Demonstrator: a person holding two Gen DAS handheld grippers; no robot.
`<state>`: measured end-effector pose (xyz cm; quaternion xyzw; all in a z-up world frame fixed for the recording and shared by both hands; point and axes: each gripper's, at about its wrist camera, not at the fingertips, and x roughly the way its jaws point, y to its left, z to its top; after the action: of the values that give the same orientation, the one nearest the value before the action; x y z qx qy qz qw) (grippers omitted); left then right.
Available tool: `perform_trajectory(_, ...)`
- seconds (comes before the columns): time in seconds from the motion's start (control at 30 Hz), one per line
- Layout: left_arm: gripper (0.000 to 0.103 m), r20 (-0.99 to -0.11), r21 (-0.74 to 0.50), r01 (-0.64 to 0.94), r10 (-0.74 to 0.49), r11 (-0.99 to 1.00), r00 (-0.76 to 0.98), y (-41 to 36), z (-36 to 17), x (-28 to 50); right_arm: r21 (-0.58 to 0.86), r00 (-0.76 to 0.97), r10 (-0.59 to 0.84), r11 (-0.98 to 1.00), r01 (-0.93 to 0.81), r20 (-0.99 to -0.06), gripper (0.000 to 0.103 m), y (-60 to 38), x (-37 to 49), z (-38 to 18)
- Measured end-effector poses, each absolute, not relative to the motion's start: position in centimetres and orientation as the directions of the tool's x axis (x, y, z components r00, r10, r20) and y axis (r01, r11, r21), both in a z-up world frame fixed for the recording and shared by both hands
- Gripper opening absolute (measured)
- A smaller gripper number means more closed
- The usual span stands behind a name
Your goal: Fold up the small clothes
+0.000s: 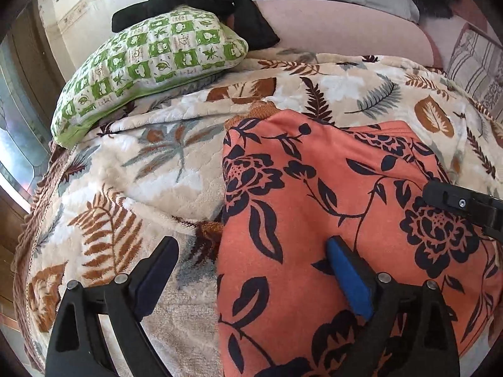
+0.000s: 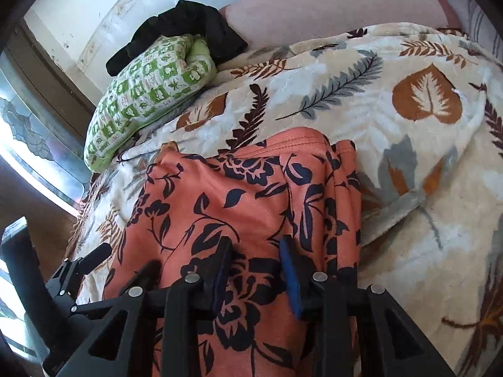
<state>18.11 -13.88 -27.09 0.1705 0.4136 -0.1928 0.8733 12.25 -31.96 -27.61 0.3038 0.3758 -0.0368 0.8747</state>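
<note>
Two grippers hang over an orange garment [image 1: 330, 220] printed with dark flowers, which lies folded on a cream leaf-patterned blanket [image 1: 163, 163] covering the bed. The left gripper [image 1: 251, 276] has its jaws spread wide, one finger over the blanket and the blue-padded finger over the cloth, straddling the garment's left edge and pinching nothing. The right gripper [image 2: 256, 270] sits above the middle of the garment with its jaws fairly close together; the fabric lies flat beneath them, and no fold can be seen pressed between the pads. Farther back, a green-and-white checked pillow [image 1: 151, 62] rests at the head of the bed with a black garment [image 1: 204, 6] bunched just behind it.
</note>
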Motion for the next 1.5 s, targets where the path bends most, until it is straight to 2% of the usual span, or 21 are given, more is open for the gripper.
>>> perform_trajectory(0.17,0.095,-0.729,0.19,0.459,-0.189,0.868,0.658,-12.9,-25.4,15.0,0.51,0.793,0.157,0.834,0.213,-0.588,0.037,-30.9,8.1,-24.3)
perform_trajectory(0.23,0.101,-0.758,0.211,0.454,-0.147,0.866,0.635,-12.8,-26.8,14.3,0.517,0.801,0.155,0.829,0.214,-0.579,0.037,-30.4,6.3,-24.2)
perform_trajectory(0.33,0.103,-0.789,0.129,0.44,-0.177,0.889,0.588,-12.0,-28.2,13.6,0.444,0.68,0.165,0.858,0.258,-0.715,0.038,-28.8,6.3,-27.6)
perform_trajectory(0.43,0.103,-0.8,0.074,0.409,-0.191,0.909,0.569,-10.6,-26.4,12.0,0.328,0.692,0.071,0.912,0.247,-0.718,0.038,-27.4,4.8,-26.4)
perform_trajectory(0.53,0.103,-0.733,0.122,0.387,-0.18,0.914,0.656,-9.6,-23.5,8.6,0.396,0.744,0.104,0.89,0.226,-0.66,0.037,-27.7,2.1,-23.4)
perform_trajectory(0.63,0.103,-0.669,0.162,0.381,-0.182,0.91,0.721,-8.9,-19.8,5.5,0.321,0.795,-0.007,0.913,0.252,-0.606,0.037,-27.7,-1.0,-20.3)
perform_trajectory(0.83,0.103,-0.564,0.152,0.318,-0.182,0.936,0.805,-7.9,-12.5,1.6,0.325,0.849,-0.081,0.902,0.285,-0.521,0.038,-28.4,-5.4,-14.5)
perform_trajectory(0.87,0.103,-0.555,0.148,0.316,-0.186,0.937,0.811,-7.8,-11.4,1.2,0.313,0.853,-0.093,0.906,0.286,-0.513,0.044,-28.2,-6.0,-13.6)
perform_trajectory(0.9,0.103,-0.544,0.146,0.311,-0.186,0.939,0.818,-7.7,-10.4,0.7,0.298,0.857,-0.108,0.909,0.29,-0.504,0.057,-27.9,-6.6,-12.8)
perform_trajectory(0.97,0.103,-0.516,0.149,0.286,-0.173,0.946,0.839,-7.5,-8.6,-0.2,0.296,0.877,-0.119,0.913,0.281,-0.466,0.062,-27.5,-8.0,-11.2)
perform_trajectory(1.17,0.103,-0.448,0.185,0.228,-0.124,0.956,0.885,-7.3,-4.6,-2.6,0.307,0.891,-0.122,0.911,0.276,-0.438,0.062,-27.0,-10.6,-8.1)
perform_trajectory(1.33,0.103,-0.426,0.116,0.246,-0.176,0.962,0.887,-6.6,-1.9,-4.0,0.285,0.893,-0.147,0.915,0.287,-0.425,0.062,-26.3,-12.0,-6.9)
perform_trajectory(1.5,0.103,-0.385,0.095,0.229,-0.177,0.969,0.906,-6.2,0.0,-5.3,0.265,0.895,-0.166,0.918,0.294,-0.415,0.062,-25.9,-13.4,-6.2)
